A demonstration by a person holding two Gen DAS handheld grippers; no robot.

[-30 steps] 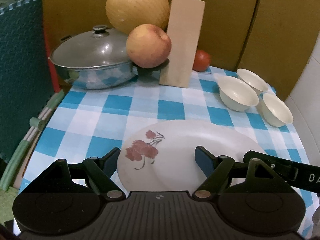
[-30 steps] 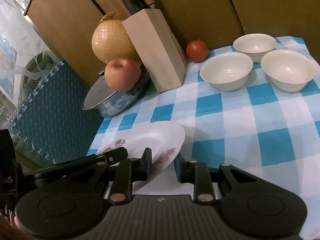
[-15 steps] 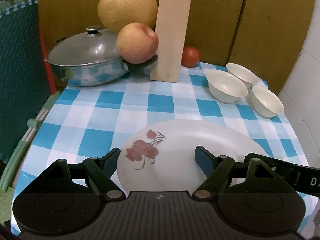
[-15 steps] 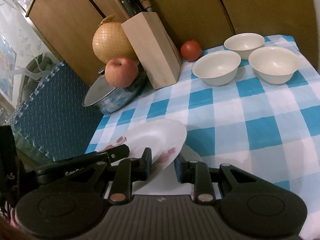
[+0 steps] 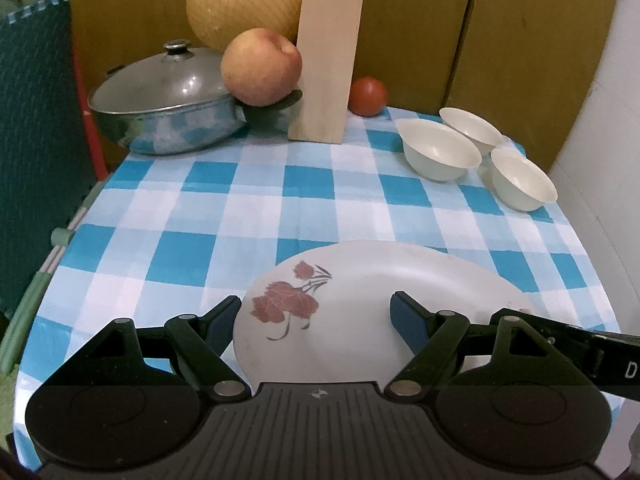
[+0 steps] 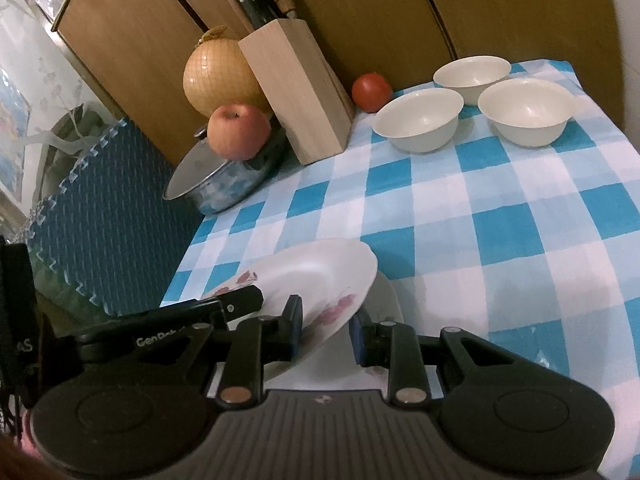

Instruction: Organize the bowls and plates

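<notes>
A white plate with red flowers [image 5: 360, 300] hangs tilted above the checked table near its front edge; it also shows in the right wrist view [image 6: 316, 280]. My left gripper [image 5: 314, 318] is open, its fingers on either side of the plate's near part. My right gripper [image 6: 326, 330] has its jaws around the plate's rim and seems to hold it up. A second white plate [image 6: 386, 308] lies under it on the cloth. Three white bowls [image 5: 440, 154] stand apart at the back right; they also show in the right wrist view [image 6: 418, 120].
A lidded metal pot [image 5: 164, 108] with an apple [image 5: 260, 72] on its handle stands at the back left. A netted pomelo [image 5: 244, 0], a wooden knife block [image 5: 326, 60] and a tomato [image 5: 367, 96] line the back. A teal foam mat [image 5: 32, 140] borders the left edge.
Both grippers and the plate have risen and pulled back from the table, so more cloth shows. The jaws have not visibly changed.
</notes>
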